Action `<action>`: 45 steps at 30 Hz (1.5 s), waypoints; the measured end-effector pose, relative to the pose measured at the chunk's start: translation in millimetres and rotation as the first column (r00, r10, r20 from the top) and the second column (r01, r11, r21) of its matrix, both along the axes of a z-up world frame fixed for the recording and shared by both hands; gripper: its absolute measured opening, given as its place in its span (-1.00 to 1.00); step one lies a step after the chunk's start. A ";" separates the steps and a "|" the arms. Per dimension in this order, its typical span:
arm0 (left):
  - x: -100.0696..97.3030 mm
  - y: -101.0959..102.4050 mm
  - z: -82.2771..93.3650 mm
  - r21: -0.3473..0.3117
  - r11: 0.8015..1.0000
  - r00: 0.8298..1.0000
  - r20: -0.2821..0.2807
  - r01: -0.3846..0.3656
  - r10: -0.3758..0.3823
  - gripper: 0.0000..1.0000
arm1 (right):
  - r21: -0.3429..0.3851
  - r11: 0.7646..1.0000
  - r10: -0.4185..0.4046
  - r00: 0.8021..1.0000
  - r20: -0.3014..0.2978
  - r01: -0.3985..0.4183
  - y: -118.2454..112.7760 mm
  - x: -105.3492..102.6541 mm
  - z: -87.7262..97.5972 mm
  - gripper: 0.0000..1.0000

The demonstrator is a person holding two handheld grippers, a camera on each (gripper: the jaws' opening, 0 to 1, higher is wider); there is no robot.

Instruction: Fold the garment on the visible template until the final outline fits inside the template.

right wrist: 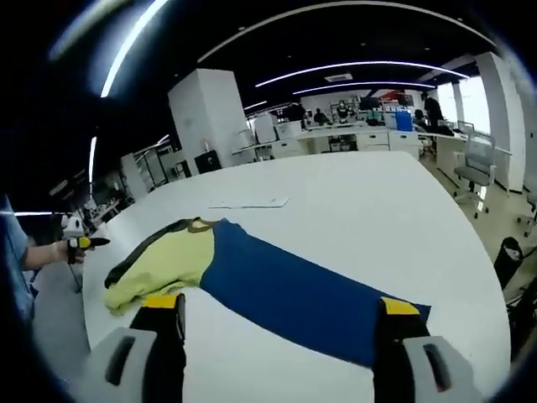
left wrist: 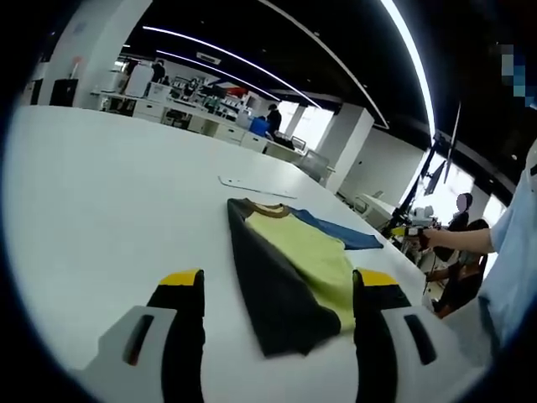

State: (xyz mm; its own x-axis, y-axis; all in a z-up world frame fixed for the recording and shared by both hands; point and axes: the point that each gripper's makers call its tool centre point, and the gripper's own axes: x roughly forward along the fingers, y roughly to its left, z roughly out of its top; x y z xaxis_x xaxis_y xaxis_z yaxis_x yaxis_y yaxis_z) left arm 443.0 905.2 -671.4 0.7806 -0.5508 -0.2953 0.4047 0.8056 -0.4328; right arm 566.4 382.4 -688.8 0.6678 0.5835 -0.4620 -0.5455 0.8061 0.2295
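Viewing both claws, we found the left claw [left wrist: 277,290] and right claw [right wrist: 281,315] each spread apart, holding nothing. The yellow, dark grey and blue fabric garment [right wrist: 252,281] lay flat on the white surface [left wrist: 109,193], one grey side folded over the yellow [left wrist: 277,285]. A thin white sheet [right wrist: 249,202] lay beyond its collar.
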 end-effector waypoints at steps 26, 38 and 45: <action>-38.0 -21.8 -38.9 0.029 0.995 0.990 -0.111 0.095 -0.091 0.24 | 0.053 0.968 0.242 0.968 0.068 -0.245 123.2 -87.0 51.4 0.93; -46.4 -38.2 -72.2 0.106 0.978 0.971 -0.181 0.177 -0.156 -0.03 | 0.057 0.965 0.253 0.965 0.064 -0.256 122.4 -85.4 51.2 0.83; -43.6 -43.8 -79.5 0.191 0.955 0.966 -0.174 0.225 -0.193 -0.30 | 0.077 0.966 0.241 0.969 0.060 -0.245 119.3 -83.9 50.6 0.77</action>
